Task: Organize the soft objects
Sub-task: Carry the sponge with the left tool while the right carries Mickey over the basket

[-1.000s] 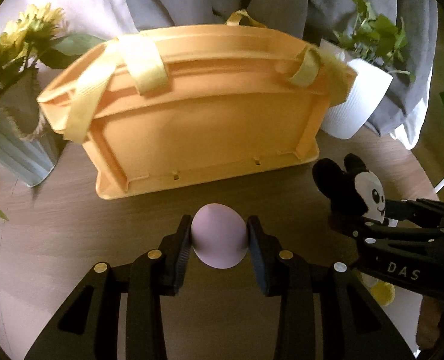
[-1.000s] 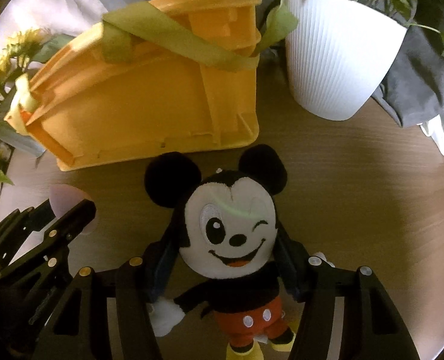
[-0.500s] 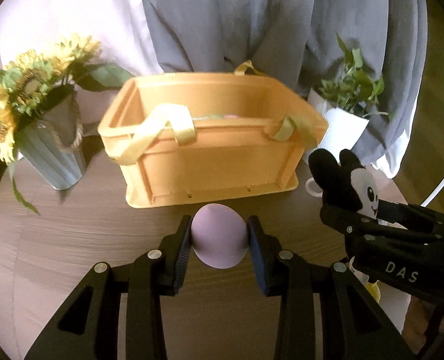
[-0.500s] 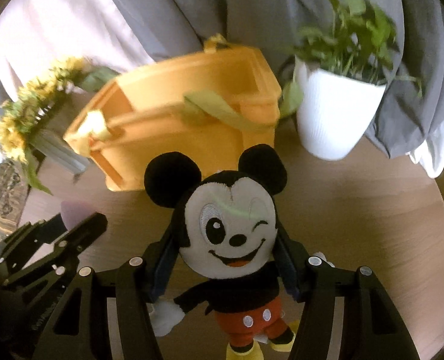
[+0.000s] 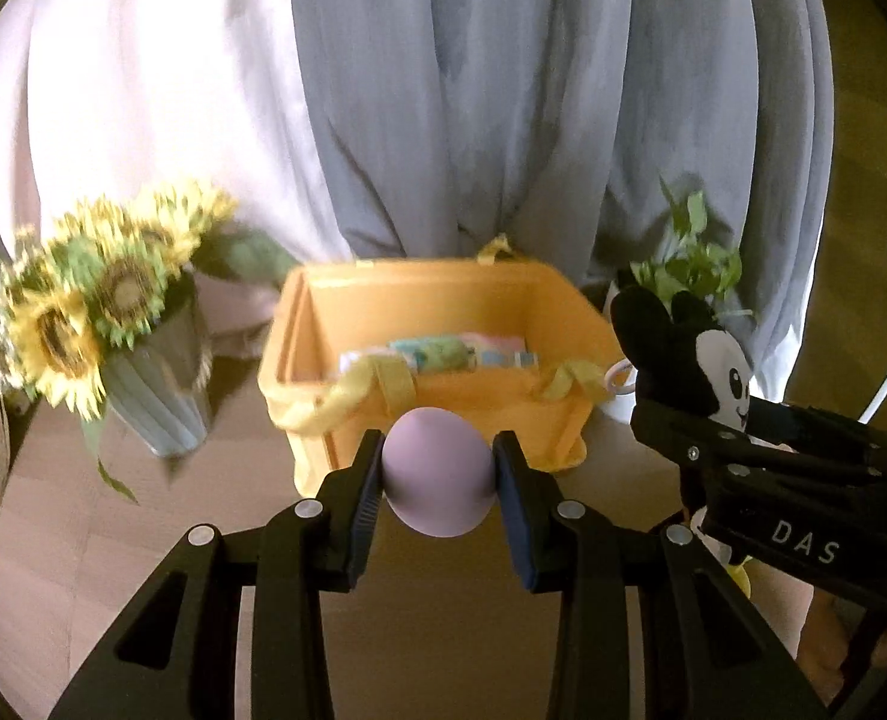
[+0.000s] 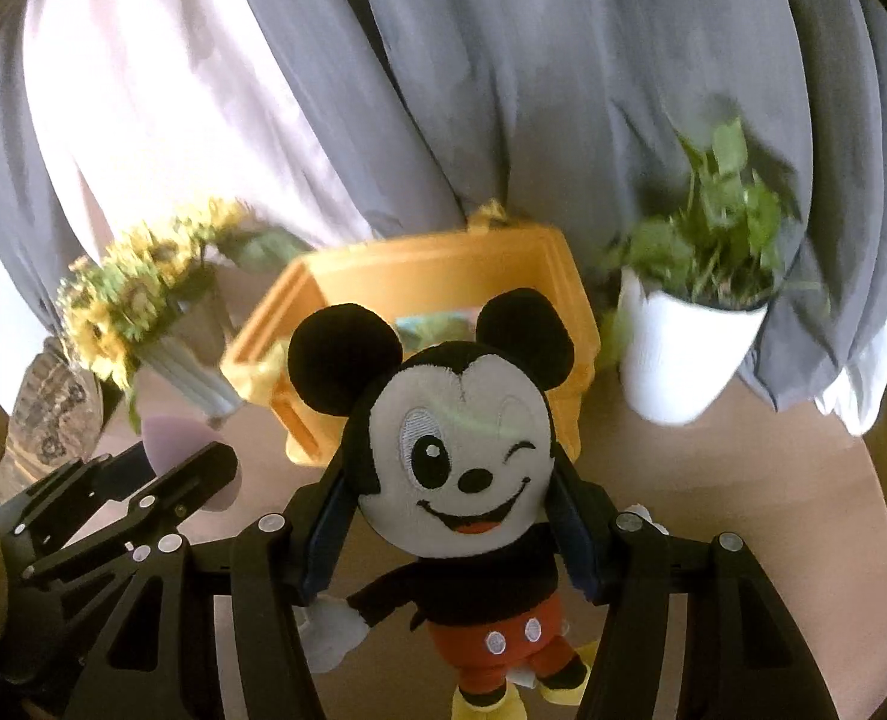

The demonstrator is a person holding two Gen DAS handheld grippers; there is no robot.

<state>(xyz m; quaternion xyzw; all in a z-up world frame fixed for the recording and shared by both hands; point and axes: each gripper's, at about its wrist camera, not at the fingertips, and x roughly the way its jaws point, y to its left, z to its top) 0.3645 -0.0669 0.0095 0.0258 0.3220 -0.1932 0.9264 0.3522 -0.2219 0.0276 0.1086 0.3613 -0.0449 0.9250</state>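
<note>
My left gripper [image 5: 437,474] is shut on a soft purple ball [image 5: 437,471] and holds it well above the table, in front of an open orange basket [image 5: 443,300]. The basket holds several pastel soft items [image 5: 443,354]. My right gripper [image 6: 452,498] is shut on the head of a Mickey Mouse plush [image 6: 455,456], also lifted; the plush shows at the right of the left wrist view [image 5: 713,366]. The basket [image 6: 443,267] stands behind the plush in the right wrist view. The left gripper with the ball [image 6: 173,444] shows at lower left there.
A vase of sunflowers [image 5: 155,396] stands left of the basket on the round wooden table [image 5: 431,588]. A white pot with a green plant [image 6: 683,354] stands right of it. Grey and white curtains [image 5: 473,90] hang behind.
Both grippers have risen and pulled back with their objects. The basket now looks smaller and lower, and its inside has come into view.
</note>
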